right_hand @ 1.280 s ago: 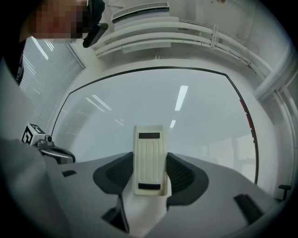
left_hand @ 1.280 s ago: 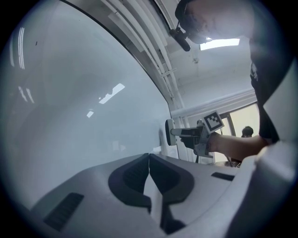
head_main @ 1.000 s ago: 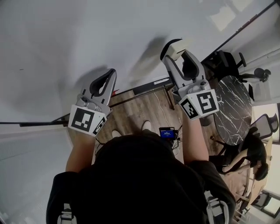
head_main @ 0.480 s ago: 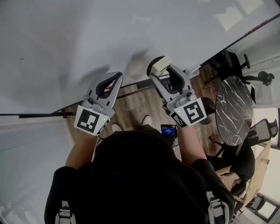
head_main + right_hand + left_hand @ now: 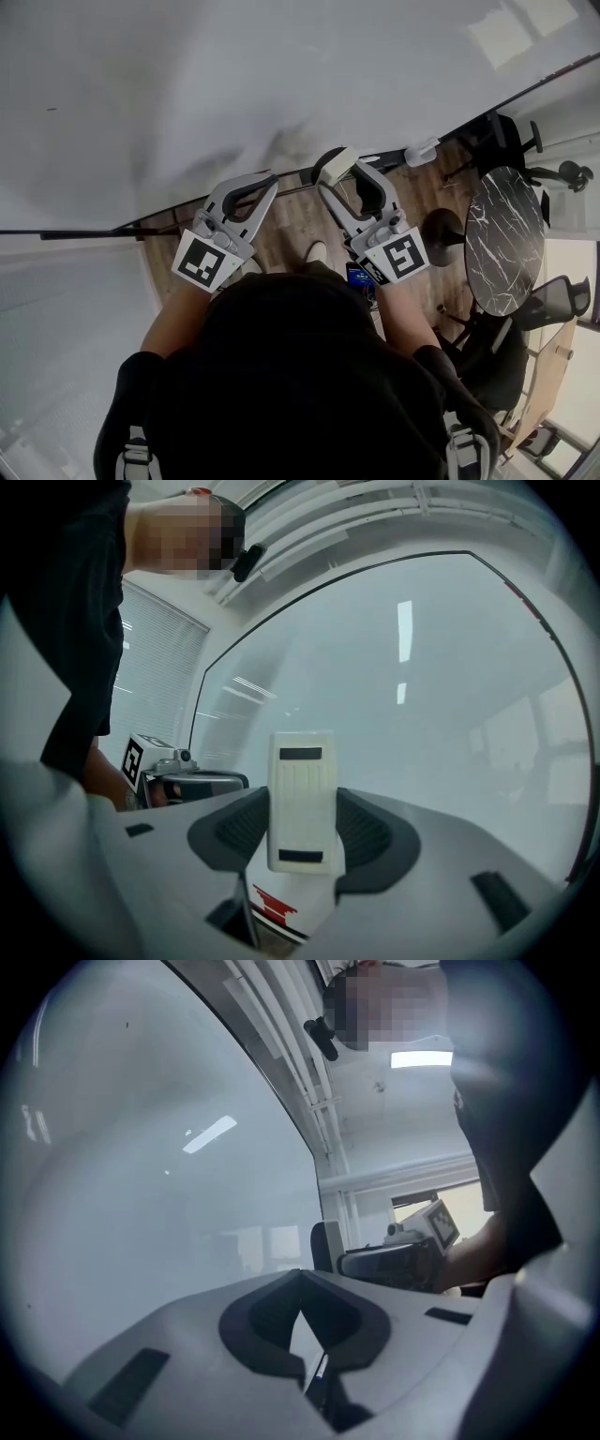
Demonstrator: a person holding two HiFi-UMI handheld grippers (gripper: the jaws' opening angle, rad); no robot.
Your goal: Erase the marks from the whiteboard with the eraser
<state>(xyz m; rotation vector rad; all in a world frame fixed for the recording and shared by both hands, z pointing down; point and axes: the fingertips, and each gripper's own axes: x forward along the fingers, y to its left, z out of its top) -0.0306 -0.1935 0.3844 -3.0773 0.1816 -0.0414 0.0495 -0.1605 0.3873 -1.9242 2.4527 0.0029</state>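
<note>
The whiteboard (image 5: 187, 84) fills the top of the head view. It looks mostly white, with a faint grey smear (image 5: 291, 141) above the grippers and a tiny dark speck (image 5: 51, 109) far left. My right gripper (image 5: 337, 171) is shut on a cream eraser (image 5: 336, 163), held close to the board's lower edge. In the right gripper view the eraser (image 5: 301, 799) stands upright between the jaws of the right gripper (image 5: 301, 810), facing the board (image 5: 431, 714). My left gripper (image 5: 267, 184) is beside it, shut and holding nothing. The left gripper (image 5: 300, 1279) points along the board (image 5: 141, 1194).
A black frame runs along the board's lower edge (image 5: 84, 232). A white holder (image 5: 422, 150) sits on that edge at right. Below lie a wooden floor (image 5: 300, 230), a round marble table (image 5: 502, 244) and office chairs (image 5: 511, 136). A small lit screen (image 5: 359, 275) shows near my right wrist.
The right gripper has carried the eraser left and down the board, towards its lower edge. The left gripper has drifted right, so the two now stand close together.
</note>
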